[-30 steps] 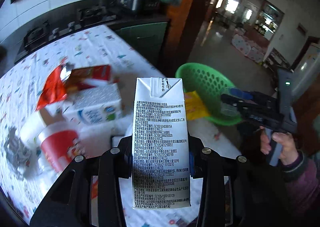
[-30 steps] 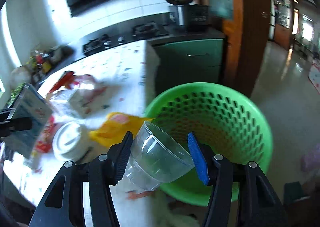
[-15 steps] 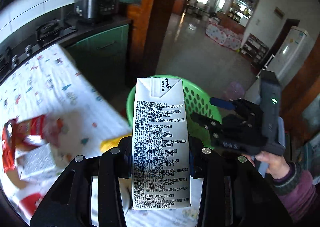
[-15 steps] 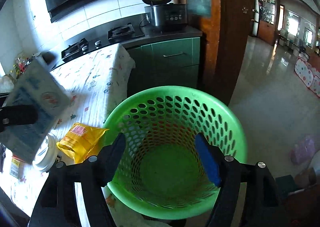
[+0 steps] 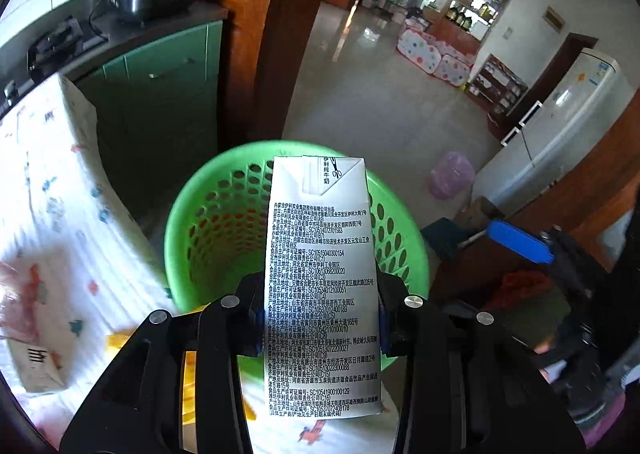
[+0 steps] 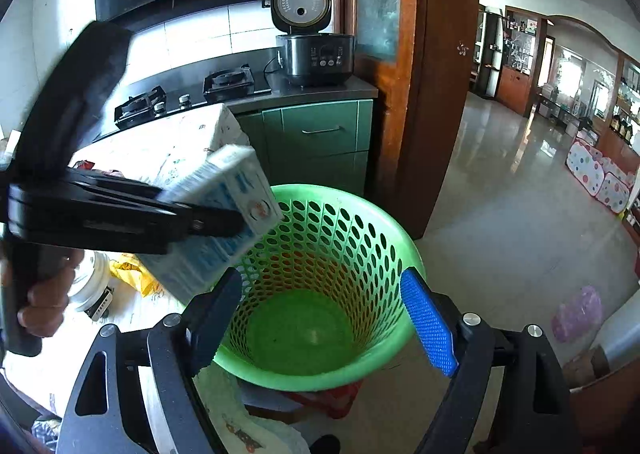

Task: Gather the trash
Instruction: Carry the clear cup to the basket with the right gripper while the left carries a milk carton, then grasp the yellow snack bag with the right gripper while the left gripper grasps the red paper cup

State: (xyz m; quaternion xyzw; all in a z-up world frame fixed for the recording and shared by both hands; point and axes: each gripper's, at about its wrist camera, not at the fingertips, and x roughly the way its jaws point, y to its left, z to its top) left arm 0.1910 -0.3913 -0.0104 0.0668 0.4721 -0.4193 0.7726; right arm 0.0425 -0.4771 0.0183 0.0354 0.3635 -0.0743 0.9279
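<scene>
My left gripper is shut on a white milk carton with black printed text and holds it over the near rim of the green perforated basket. In the right wrist view the carton and the left gripper hang over the basket's left rim. My right gripper is open and empty above the basket. The clear plastic cup is not in sight; the basket floor looks bare green.
The table with a patterned white cloth lies to the left and carries a yellow wrapper, a white lidded cup and other trash. A green cabinet with a rice cooker stands behind. Open tiled floor lies to the right.
My left gripper has swung right with the carton, from over the table to over the basket. My right gripper has opened and let go of the clear cup, then stayed open over the basket.
</scene>
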